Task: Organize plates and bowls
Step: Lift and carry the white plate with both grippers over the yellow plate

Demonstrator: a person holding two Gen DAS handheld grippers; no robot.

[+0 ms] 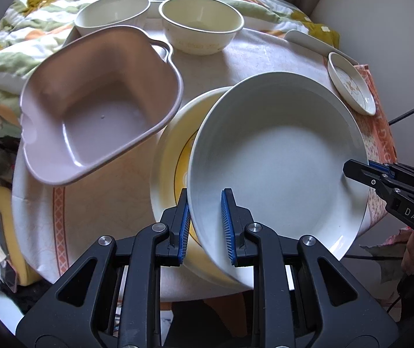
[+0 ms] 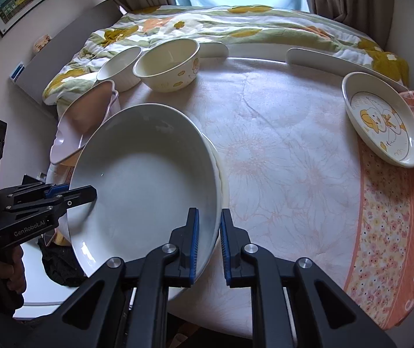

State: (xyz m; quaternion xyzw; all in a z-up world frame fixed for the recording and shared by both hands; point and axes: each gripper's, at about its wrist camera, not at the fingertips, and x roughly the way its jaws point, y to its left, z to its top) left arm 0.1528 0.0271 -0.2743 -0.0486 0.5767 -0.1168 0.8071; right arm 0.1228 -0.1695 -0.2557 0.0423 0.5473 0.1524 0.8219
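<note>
1. While both grippers pinch the same white plate [image 1: 273,156], it hangs tilted above the table [image 2: 279,150], its hollow face turned up toward the person
2. The left gripper [image 1: 205,226] has its jaws pressed on the near-left rim, one blue pad inside the plate and one outside
3. The right gripper [image 2: 208,243] pinches the opposite rim the same way; in the left wrist view it shows as a dark clamp at the plate's right edge
4. Directly under the held plate, and sticking out to its left, lies a yellow plate [image 1: 172,156] flat on the cloth; the two overlap for most of their width, and I cannot tell whether the white one's lower edge already touches it
5. That overlap is what the coming move turns on, in my judgement: the white plate sits a little to the right of the yellow one, so it needs a small shift left and a levelling before it can nest
6. A pink bowl [image 1: 99,107] stands just beside the yellow plate on the left, close enough that the left gripper's outer finger may brush it
7. Two cream bowls [image 1: 201,23] and a small dish with a duck [image 2: 384,119] stand well apart from the stack
</note>
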